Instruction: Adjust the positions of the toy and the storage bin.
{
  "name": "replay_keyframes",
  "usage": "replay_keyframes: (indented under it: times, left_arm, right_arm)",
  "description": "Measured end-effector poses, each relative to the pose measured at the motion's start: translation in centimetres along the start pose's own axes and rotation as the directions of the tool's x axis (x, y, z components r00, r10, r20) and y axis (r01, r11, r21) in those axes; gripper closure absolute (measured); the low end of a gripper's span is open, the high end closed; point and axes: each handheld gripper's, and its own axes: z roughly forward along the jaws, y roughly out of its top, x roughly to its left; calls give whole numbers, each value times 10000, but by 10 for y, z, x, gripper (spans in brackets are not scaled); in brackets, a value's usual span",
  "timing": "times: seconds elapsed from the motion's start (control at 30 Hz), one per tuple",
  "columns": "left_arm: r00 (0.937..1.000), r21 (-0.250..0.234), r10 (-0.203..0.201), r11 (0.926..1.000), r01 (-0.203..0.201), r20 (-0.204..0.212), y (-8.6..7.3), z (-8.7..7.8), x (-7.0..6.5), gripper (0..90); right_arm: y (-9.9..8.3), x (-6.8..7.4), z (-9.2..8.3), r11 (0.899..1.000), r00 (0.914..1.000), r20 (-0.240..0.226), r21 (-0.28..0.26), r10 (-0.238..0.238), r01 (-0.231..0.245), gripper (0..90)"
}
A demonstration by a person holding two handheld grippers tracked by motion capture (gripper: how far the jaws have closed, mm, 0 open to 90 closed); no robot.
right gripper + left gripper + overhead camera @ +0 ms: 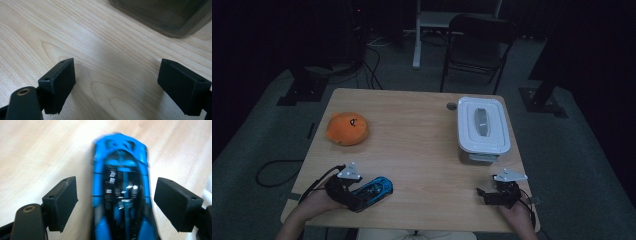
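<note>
Resting on the near left part of the wooden table [412,135], a blue and black toy car [373,191] is seen between the jaws of the left gripper [362,196], which is held in the person's left hand [319,202]. In the left gripper view, the toy car [121,192] lies lengthwise between the two black jaws, its far end pointing away from the camera. Both jaws are spread wide, and a strip of bare table is visible between each jaw and the side of the car, so the car is not gripped. The car appears slightly blurred in this view.

The right gripper [484,195] is held in the person's right hand [517,215] at the near right part of the table. In the right gripper view, its jaws are likewise spread wide, with nothing but wood grain between them. A grey translucent container wall [162,15] is seen beyond the jaws, well apart from them.

A white lidded container [482,127] stands on the right side of the table, just beyond the right gripper. Its lid is in place, with a grey handle at the centre. An orange plush toy [347,128] lies on the left side of the table, beyond the left gripper and well apart from the car. A dark folding chair [477,45] stands on the floor beyond the far edge of the table.
</note>
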Motion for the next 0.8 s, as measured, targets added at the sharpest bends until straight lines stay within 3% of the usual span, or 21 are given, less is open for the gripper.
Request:
replay_keyframes:
  times: [0.03, 0.1, 0.17, 0.23, 0.27, 0.4, 0.47, 0.53, 0.6, 0.7, 0.77, 0.8]
  left_arm:
    - [9999, -147, -94, 9998, 92, -111, 0, -5, 4, 197]
    - [9967, -535, -339, 9981, 300, -743, -1, -14, 13, 198]
    - [9875, -867, -719, 9944, 601, -1406, -4, -21, 24, 199]
    - [9771, -1077, -1244, 9884, 1068, -1726, -7, -26, 37, 210]
    - [9686, -1149, -1509, 9848, 1300, -1975, -8, -28, 42, 210]
    - [9445, -1222, -2274, 9715, 2033, -2372, -13, -33, 65, 211]
    - [9264, -1318, -2607, 9636, 2326, -2716, -15, -36, 78, 212]
    - [9123, -1459, -2816, 9577, 2481, -2972, -17, -38, 89, 242]
    - [9058, -1564, -2971, 9528, 2603, -3021, -19, -41, 100, 261]
    - [8820, -1593, -3296, 9432, 2917, -3367, -19, -43, 118, 288]
    - [8711, -1606, -3201, 9467, 2792, -3724, -20, -43, 128, 298]
    - [8676, -1630, -3294, 9436, 2883, -3725, -20, -43, 134, 305]
  right_arm:
    - [0, 0, 0, 10000, 10000, 0, -2, -2, 2, 140]
    - [0, 0, 0, 10000, 10000, 0, -1, 1, -1, 141]
    - [0, 0, 0, 10000, 10000, -1, 0, -1, 1, 140]
    - [0, 0, 0, 10000, 10000, 1, 1, 3, -3, 141]
    - [0, 0, 0, 10000, 10000, 0, -1, -3, 3, 141]
    - [0, 0, 0, 10000, 10000, 0, 2, 0, 0, 140]
    - [0, 0, 0, 10000, 10000, 0, 2, 2, -2, 141]
    - [0, 0, 0, 10000, 10000, -1, -1, 3, -3, 141]
    - [0, 0, 0, 10000, 10000, 1, 1, 0, 0, 140]
    - [0, 0, 0, 10000, 10000, 1, -1, 1, -1, 140]
    - [0, 0, 0, 10000, 10000, 2, -1, 2, -2, 141]
    - [0, 0, 0, 10000, 10000, 1, 1, 5, -5, 140]
